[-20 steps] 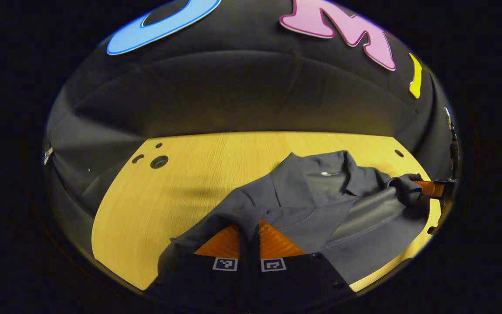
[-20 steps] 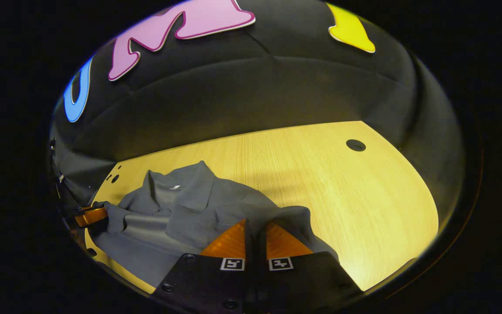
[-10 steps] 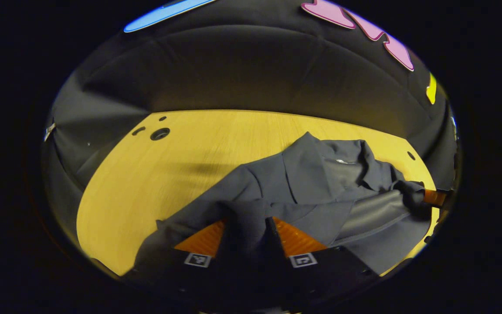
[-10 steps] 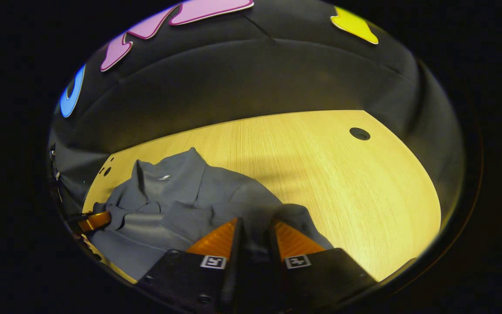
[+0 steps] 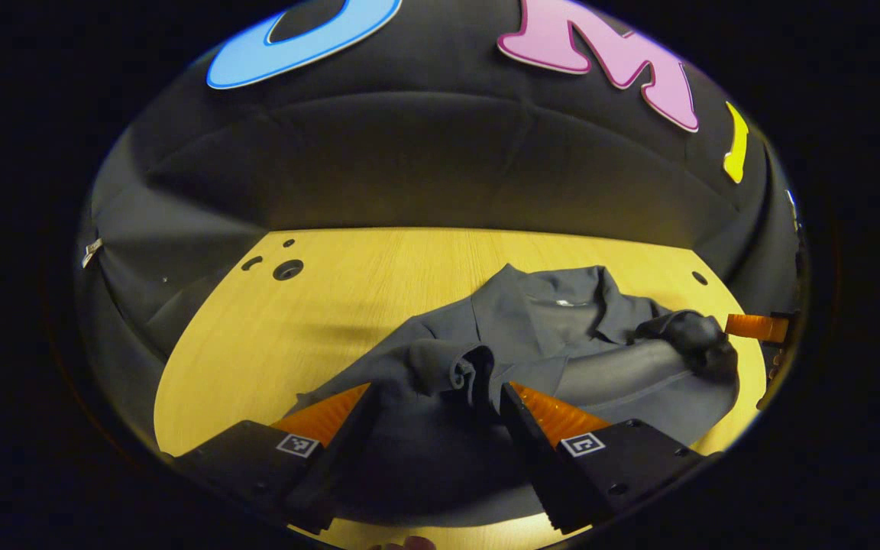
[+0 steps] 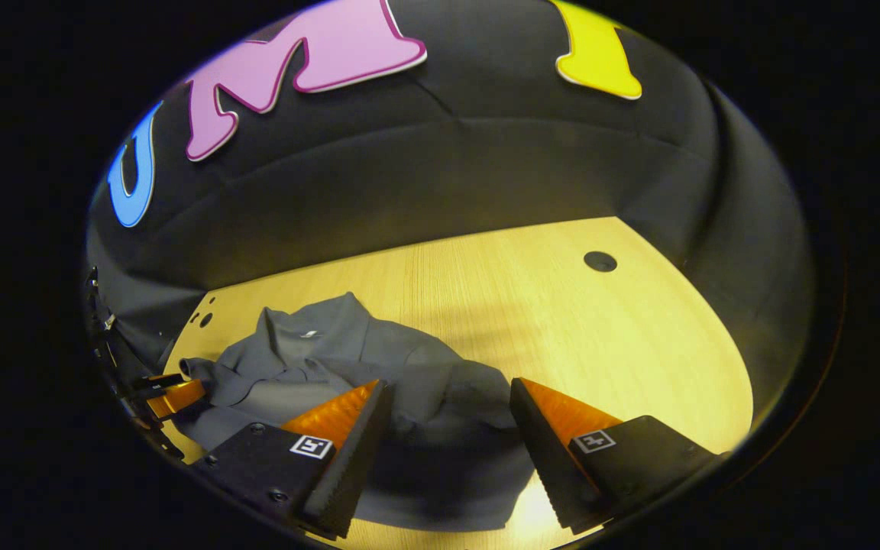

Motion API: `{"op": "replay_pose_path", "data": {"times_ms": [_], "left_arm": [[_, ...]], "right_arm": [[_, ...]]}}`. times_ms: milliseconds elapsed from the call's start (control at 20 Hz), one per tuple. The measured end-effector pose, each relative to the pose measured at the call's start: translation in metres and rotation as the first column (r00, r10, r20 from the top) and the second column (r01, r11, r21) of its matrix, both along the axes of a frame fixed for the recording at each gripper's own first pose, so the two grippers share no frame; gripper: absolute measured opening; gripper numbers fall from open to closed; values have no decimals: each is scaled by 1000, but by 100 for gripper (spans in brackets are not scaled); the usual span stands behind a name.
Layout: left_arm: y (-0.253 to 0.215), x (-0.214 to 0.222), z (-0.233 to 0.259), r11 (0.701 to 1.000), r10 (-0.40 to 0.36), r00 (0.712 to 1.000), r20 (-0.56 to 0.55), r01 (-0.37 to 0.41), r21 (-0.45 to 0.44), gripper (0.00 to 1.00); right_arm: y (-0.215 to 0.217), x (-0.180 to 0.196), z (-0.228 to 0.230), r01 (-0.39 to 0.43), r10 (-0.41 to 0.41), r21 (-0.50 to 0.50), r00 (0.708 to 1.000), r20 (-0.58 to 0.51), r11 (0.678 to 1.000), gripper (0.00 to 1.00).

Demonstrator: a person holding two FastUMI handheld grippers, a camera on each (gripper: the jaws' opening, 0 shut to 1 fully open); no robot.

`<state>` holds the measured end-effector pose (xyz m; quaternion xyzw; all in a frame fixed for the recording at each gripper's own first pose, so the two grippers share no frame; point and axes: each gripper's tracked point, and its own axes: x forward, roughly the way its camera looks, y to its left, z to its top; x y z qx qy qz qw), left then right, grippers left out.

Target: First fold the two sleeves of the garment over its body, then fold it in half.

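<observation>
Releasing: left gripper [image 5: 436, 405] and right gripper [image 6: 448, 412], pinching a second ago, now spread; garment [image 5: 562, 336] drops folded at lower frame.

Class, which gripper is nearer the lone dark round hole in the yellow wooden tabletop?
Right. The right gripper, open over the grey garment, has the lone dark round hole ahead to its right; the left gripper lies across the garment, farther off.

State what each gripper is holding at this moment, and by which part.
Nothing is held. The left gripper and the right gripper both have their jaws spread open, with the crumpled dark grey collared garment lying loose between them on the light wooden table.
</observation>
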<state>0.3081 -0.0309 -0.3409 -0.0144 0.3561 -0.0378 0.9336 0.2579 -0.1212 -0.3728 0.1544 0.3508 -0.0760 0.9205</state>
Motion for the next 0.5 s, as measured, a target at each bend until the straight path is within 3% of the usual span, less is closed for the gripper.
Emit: {"op": "replay_pose_path", "data": {"times_ms": [500], "left_arm": [[4,-105,107,997,-45,976,213,58,-53,97]], "right_arm": [[30,-76,114,-103,107,-32,977,187,994,97]]}}
